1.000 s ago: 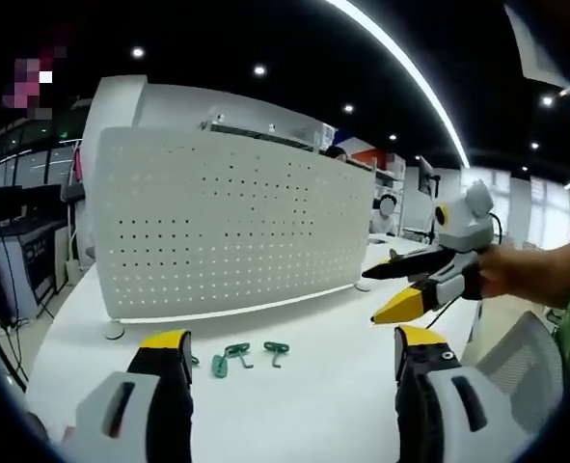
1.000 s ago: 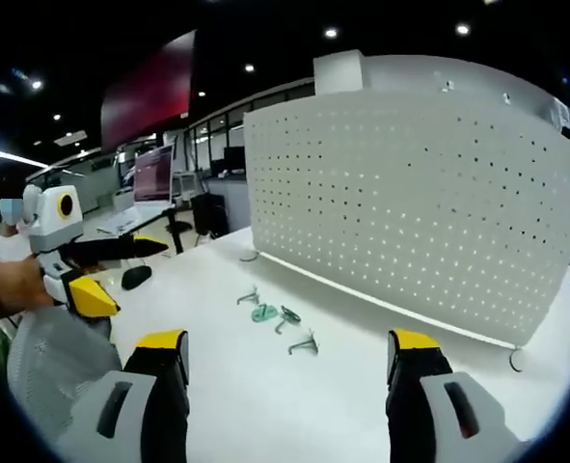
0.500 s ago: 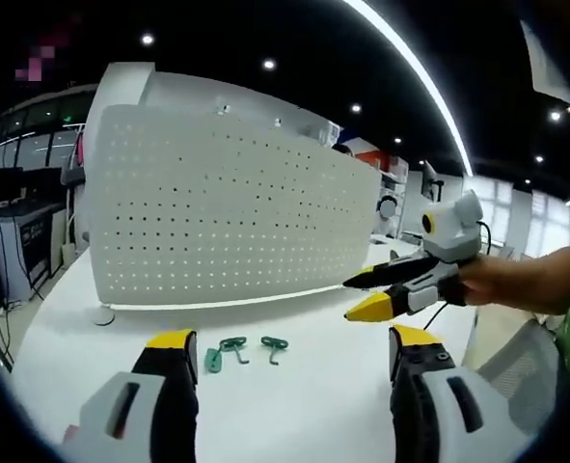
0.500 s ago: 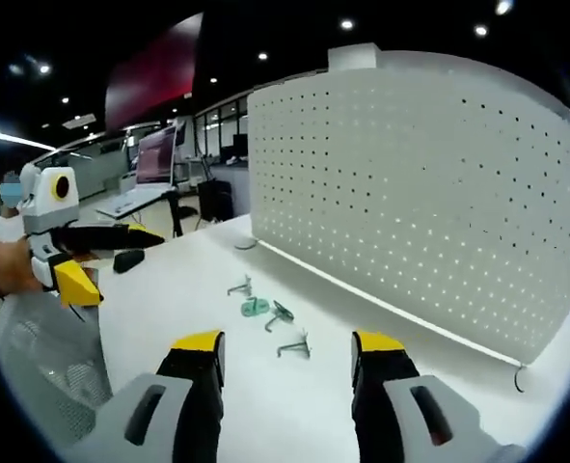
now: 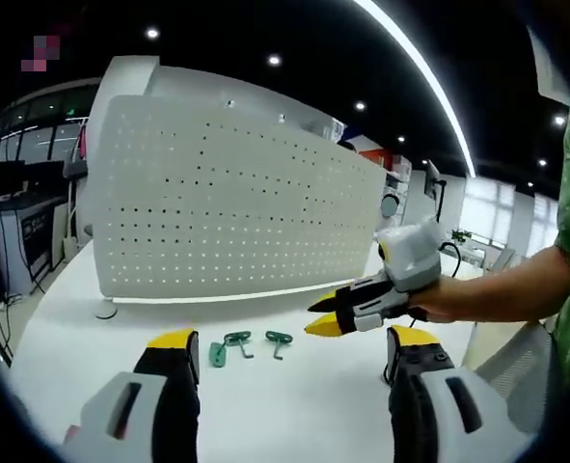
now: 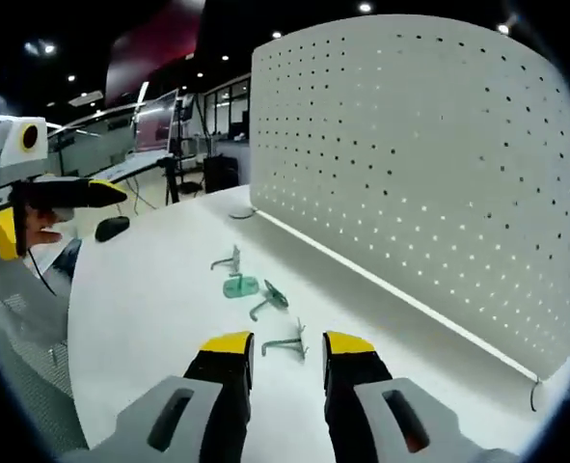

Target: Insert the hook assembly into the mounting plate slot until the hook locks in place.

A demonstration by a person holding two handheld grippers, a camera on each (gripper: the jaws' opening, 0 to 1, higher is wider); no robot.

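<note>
Several small hooks lie on the white table in front of the upright white pegboard: a grey hook, a green piece, a green hook and a grey wire hook. My right gripper hangs low over the table, jaws narrowed but apart, the wire hook lying just ahead between the tips, not gripped. It also reaches in from the right as the right gripper, near the green hooks. My left gripper is wide open and holds nothing, short of the pegboard.
A black mouse lies at the table's far left edge. A mesh chair back stands beside the table. The left gripper hovers at the left, off the table edge. A sleeve and arm enter from the right. Desks with monitors stand behind.
My right gripper has moved forward and down toward the hooks, and its jaws have drawn much closer together. The left gripper has stayed wide open, barely shifting.
</note>
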